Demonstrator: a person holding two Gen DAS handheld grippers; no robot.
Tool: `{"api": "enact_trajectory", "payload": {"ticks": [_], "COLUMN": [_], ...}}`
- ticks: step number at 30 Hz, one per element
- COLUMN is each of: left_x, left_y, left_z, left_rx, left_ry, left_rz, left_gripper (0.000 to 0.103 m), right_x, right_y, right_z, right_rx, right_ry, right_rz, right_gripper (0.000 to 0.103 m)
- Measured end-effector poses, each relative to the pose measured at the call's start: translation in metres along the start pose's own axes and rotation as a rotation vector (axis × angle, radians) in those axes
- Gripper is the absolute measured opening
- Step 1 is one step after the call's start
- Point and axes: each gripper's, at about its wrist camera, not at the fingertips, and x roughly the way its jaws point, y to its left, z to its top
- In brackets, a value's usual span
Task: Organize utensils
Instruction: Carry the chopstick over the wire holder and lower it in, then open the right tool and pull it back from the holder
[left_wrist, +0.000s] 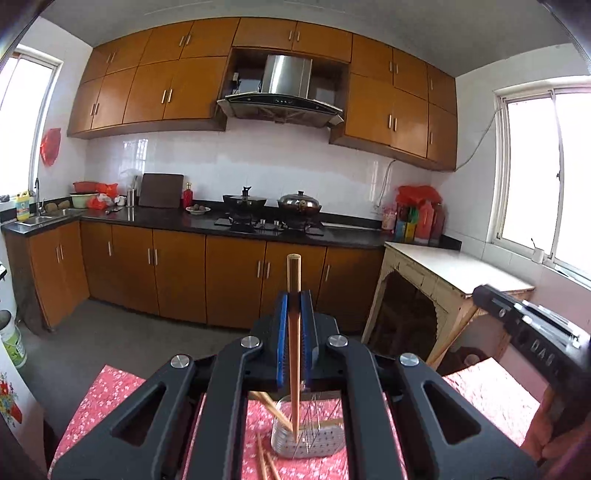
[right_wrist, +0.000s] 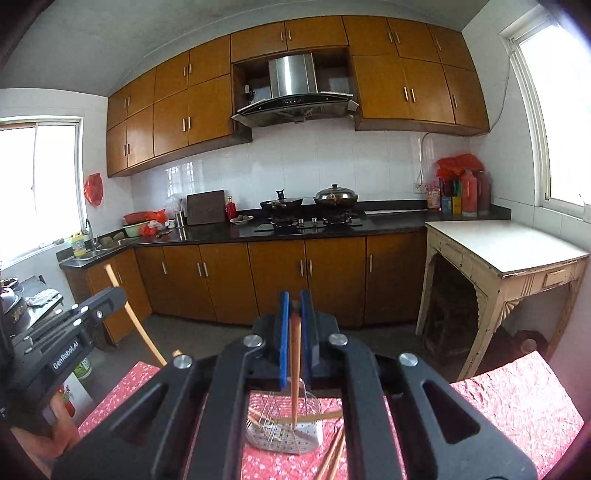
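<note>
Left gripper (left_wrist: 294, 295) pinched on an upright chopstick (left_wrist: 294, 332), its tip lowered into the wire utensil holder (left_wrist: 306, 439), right gripper (right_wrist: 294, 295) likewise clamped on a second chopstick (right_wrist: 294, 369) over the same holder (right_wrist: 284, 435), loose chopsticks (right_wrist: 334, 458) laid beside it on the red floral tablecloth (right_wrist: 517, 402).

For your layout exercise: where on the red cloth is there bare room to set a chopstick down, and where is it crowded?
Bare room: the red cloth to the right of the wire holder, out to its far edge, and the cloth's left corner beyond the left gripper. Crowded: the middle, where both grippers, right, hold chopsticks upright over the holder, with loose chopsticks beside it.
</note>
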Motion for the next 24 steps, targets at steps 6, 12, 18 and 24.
{"api": "enact_trajectory", "payload": {"ticks": [6, 12, 18, 24], "left_x": [0.036, 0.058, 0.07, 0.077], "left_y": [-0.006, -0.007, -0.008, -0.007], "left_z": [-0.005, -0.01, -0.023, -0.031], "left_rx": [-0.004, -0.012, -0.007, -0.009], "left_ry": [0.019, 0.036, 0.062, 0.092], "left_rz": [0.025, 0.043, 0.055, 0.062], "left_gripper": [0.007, 0.007, 0.007, 0.007], "right_x": [0.034, 0.05, 0.072, 0.09], "right_y": [-0.002, -0.003, -0.01, -0.008], "right_z": [0.008, 0.017, -0.003, -0.019], "right_rx": [0.05, 0.045, 0.06, 0.056], "right_ry": [0.049, 0.042, 0.07, 0.06], "right_rz": [0.033, 0.027, 0.011, 0.007], "right_gripper": [0.007, 0.007, 0.007, 0.007]}}
